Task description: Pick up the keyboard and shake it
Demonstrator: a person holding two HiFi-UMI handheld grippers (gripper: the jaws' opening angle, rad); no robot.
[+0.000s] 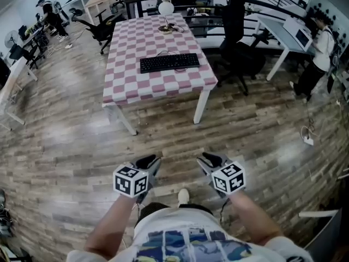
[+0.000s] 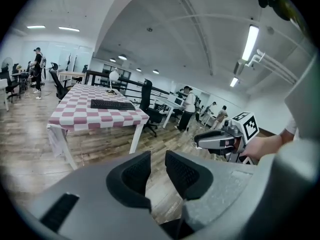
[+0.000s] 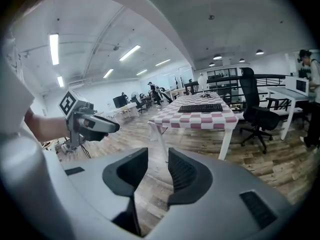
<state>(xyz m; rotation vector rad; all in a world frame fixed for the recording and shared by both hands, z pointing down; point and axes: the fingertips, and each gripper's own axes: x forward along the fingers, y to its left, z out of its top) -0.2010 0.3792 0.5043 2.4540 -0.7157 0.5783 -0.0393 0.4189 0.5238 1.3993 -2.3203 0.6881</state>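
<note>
The black rectangular keyboard (image 1: 169, 62) lies on the pink-and-white checked table (image 1: 158, 89), well apart from the left gripper (image 1: 148, 163) and right gripper (image 1: 211, 160), both with jaws slightly parted and empty

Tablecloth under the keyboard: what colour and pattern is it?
The tablecloth is pink-and-white checked, clearest in the head view.

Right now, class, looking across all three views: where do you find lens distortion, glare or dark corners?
Head view: the brown wooden plank floor bows outward and carries pale glare patches, while the black keyboard stays sharp. Left gripper view: black rounded corners, a bright ceiling strip light blown out. Right gripper view: same fisheye ring, the white ceiling curved.
</note>
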